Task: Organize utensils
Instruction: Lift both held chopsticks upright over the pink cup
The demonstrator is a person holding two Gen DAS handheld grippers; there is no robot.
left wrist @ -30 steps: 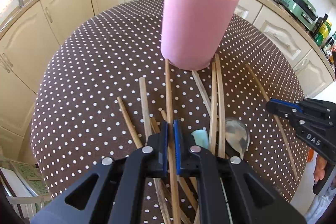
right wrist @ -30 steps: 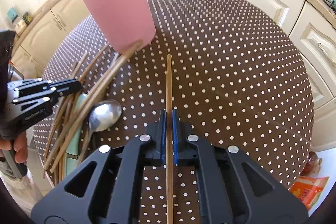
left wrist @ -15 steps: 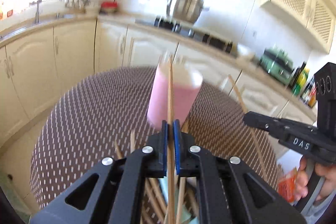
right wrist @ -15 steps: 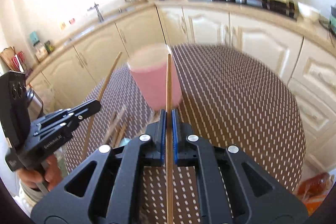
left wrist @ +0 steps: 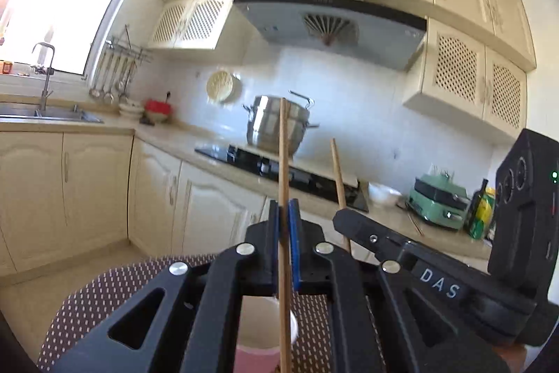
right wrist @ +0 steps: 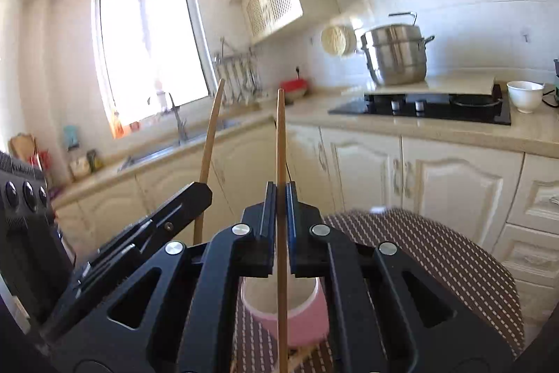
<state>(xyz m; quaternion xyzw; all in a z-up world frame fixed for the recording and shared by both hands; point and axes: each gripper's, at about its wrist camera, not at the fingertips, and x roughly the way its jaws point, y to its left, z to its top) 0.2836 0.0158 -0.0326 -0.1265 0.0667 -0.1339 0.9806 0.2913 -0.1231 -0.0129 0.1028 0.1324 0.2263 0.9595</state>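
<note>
I hold two wooden chopsticks (left wrist: 283, 163) (right wrist: 280, 142) upright, one per hand-held gripper, above the open pink cup (right wrist: 307, 313) on my bench.

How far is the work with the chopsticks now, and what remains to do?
Nothing shows as done: the pink cup looks empty inside. In hand: the left tool is shut on one chopstick and the right tool on another chopstick, both upright above the cup on the dotted table. Left: lower and release both; further wooden sticks lie below the cup.
</note>
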